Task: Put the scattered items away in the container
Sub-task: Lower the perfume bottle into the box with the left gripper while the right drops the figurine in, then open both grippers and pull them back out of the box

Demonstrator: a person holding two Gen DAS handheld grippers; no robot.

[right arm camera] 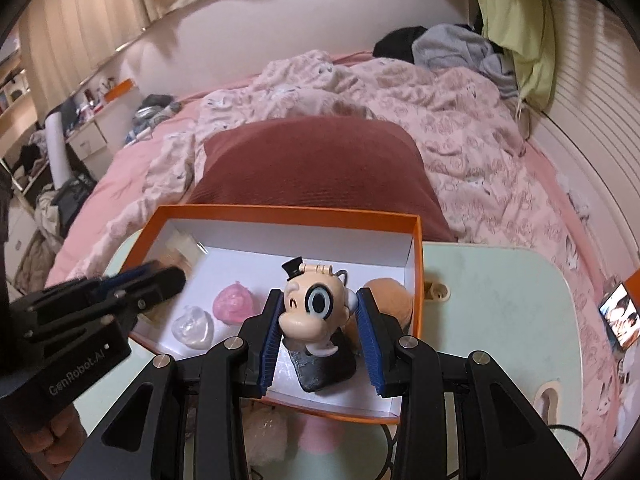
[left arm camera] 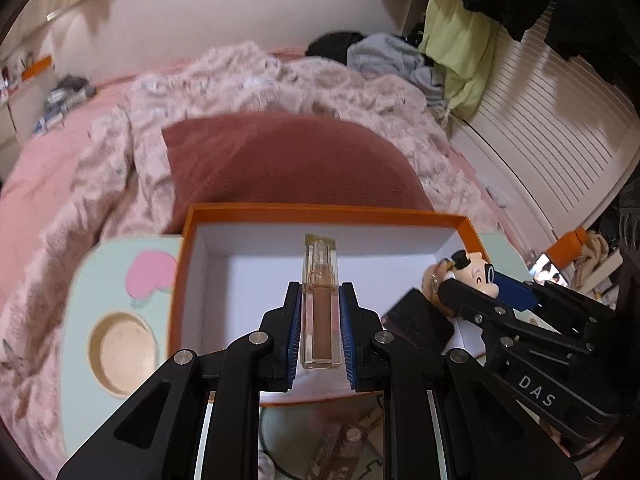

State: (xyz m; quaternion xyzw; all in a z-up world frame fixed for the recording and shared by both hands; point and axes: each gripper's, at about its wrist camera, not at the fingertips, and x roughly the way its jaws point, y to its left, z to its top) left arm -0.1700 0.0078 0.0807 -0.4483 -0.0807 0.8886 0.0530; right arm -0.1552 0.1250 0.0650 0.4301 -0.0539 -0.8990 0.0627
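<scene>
An orange box with a white inside (left arm camera: 192, 272) (right arm camera: 416, 280) stands on a mint-green lap table. My left gripper (left arm camera: 320, 332) is shut on a clear lip gloss tube (left arm camera: 320, 304) and holds it over the box. My right gripper (right arm camera: 318, 344) holds a cartoon figurine (right arm camera: 316, 304) with a small black top hat over the box's right part; the pads touch its sides. The figurine also shows in the left wrist view (left arm camera: 476, 272). In the box lie a pink heart (right arm camera: 234, 302), a clear heart (right arm camera: 192, 326), a dark compact (right arm camera: 324, 368) and a peach plush thing (right arm camera: 390, 292).
The lap table (right arm camera: 496, 304) rests on a pink bed with a rumpled blanket (right arm camera: 440, 120) and a dark red cushion (right arm camera: 312, 160) behind the box. The table has a round cup recess (left arm camera: 122, 350). A phone (right arm camera: 618, 316) lies at the right. Loose items lie under the grippers.
</scene>
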